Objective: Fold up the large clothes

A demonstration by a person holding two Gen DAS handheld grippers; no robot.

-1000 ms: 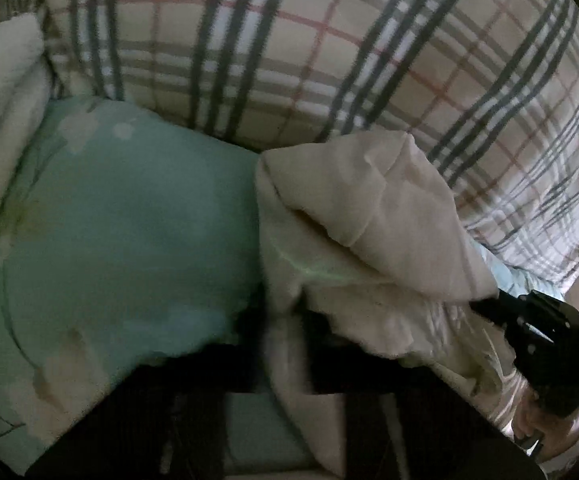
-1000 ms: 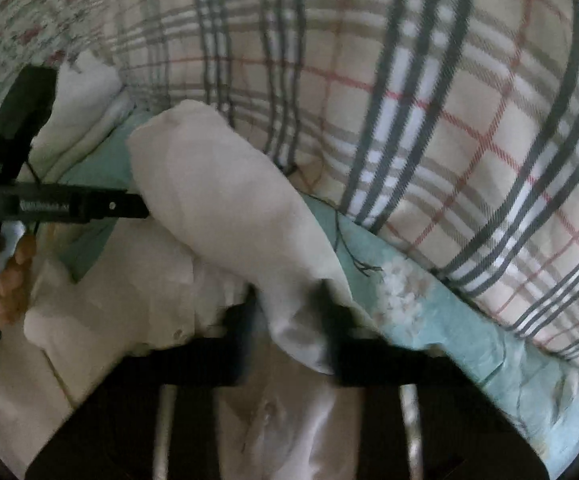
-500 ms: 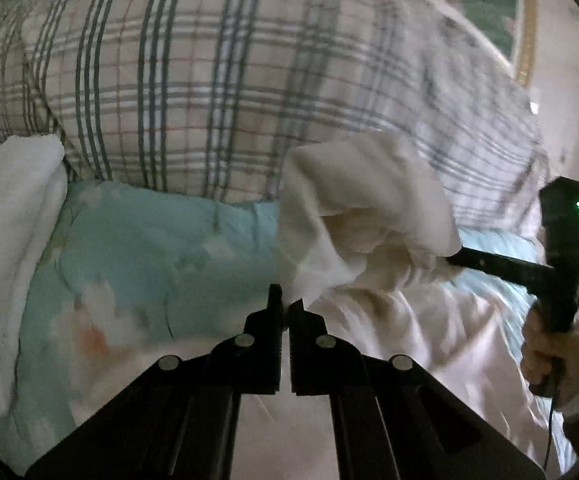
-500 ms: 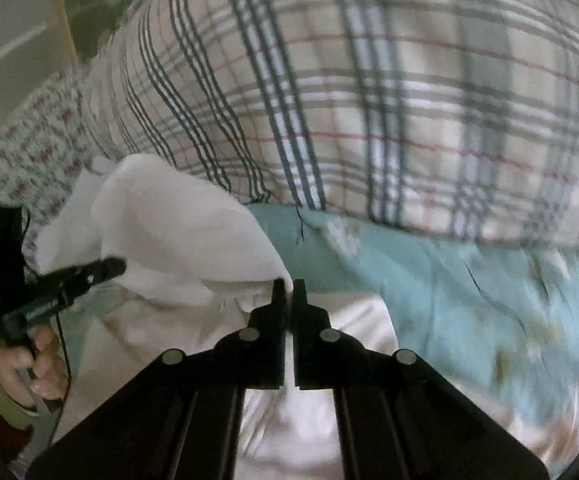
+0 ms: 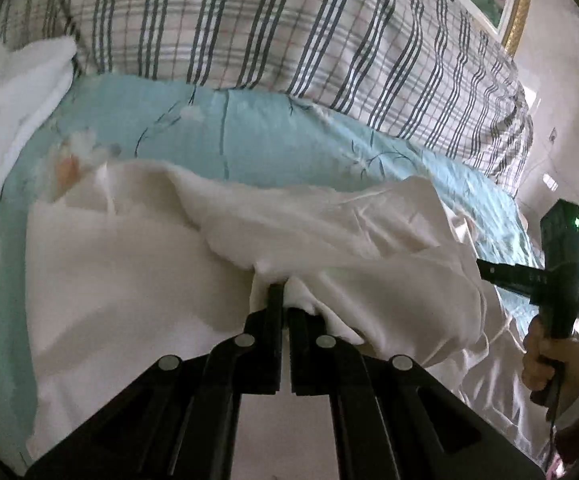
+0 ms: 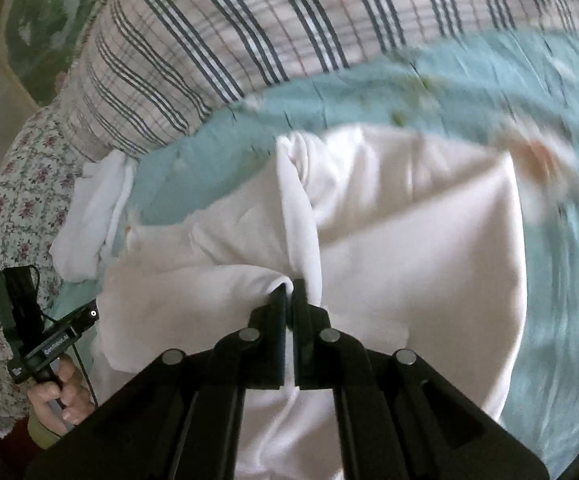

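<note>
Two grippers pinching soft creased white garment point(image 5: 137, 280)

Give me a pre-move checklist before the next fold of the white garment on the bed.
1. Left claw shut on the white garment: ok.
2. Right claw shut on the garment: ok.
3. Garment lying flat on the teal bedsheet: not ok, bunched and creased between the claws.
4. Both claws gripping matching edges: cannot tell.
5. Garment apart from the plaid quilt: ok.
6. Separate from the white cloth at the side: cannot tell.
</note>
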